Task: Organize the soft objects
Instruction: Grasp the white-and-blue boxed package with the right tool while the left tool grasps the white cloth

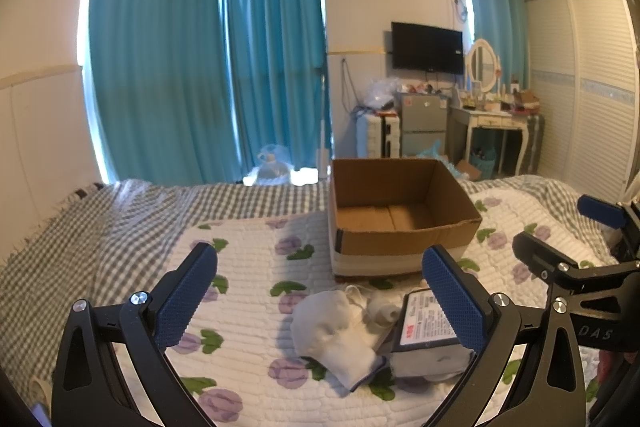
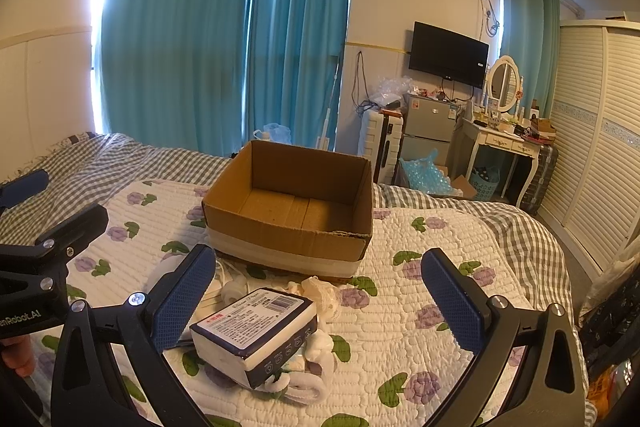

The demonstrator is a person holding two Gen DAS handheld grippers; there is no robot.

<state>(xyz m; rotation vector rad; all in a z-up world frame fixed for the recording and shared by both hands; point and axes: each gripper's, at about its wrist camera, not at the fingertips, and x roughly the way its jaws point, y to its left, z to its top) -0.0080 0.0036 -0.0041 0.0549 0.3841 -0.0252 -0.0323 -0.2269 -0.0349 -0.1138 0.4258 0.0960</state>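
Note:
An empty cardboard box (image 1: 400,211) (image 2: 292,203) stands on the floral quilt (image 1: 248,267) (image 2: 420,307). In front of it lies a small pile of soft things: a white sock (image 1: 336,335), a wrapped tissue pack (image 2: 256,331) (image 1: 424,323) with a printed label, and white cloths (image 2: 320,291). My left gripper (image 1: 324,299) hovers open over the sock and pack, holding nothing. My right gripper (image 2: 320,303) is open too, the tissue pack lying between and below its fingers. Each gripper shows at the edge of the other's view.
A grey checked blanket (image 1: 100,223) covers the bed's far side. Beyond the bed are teal curtains (image 1: 180,67), a small fridge (image 2: 428,127), a dressing table (image 2: 504,143), a wall TV (image 2: 448,53) and a louvred wardrobe (image 2: 600,147). A hand (image 2: 16,355) holds the left gripper.

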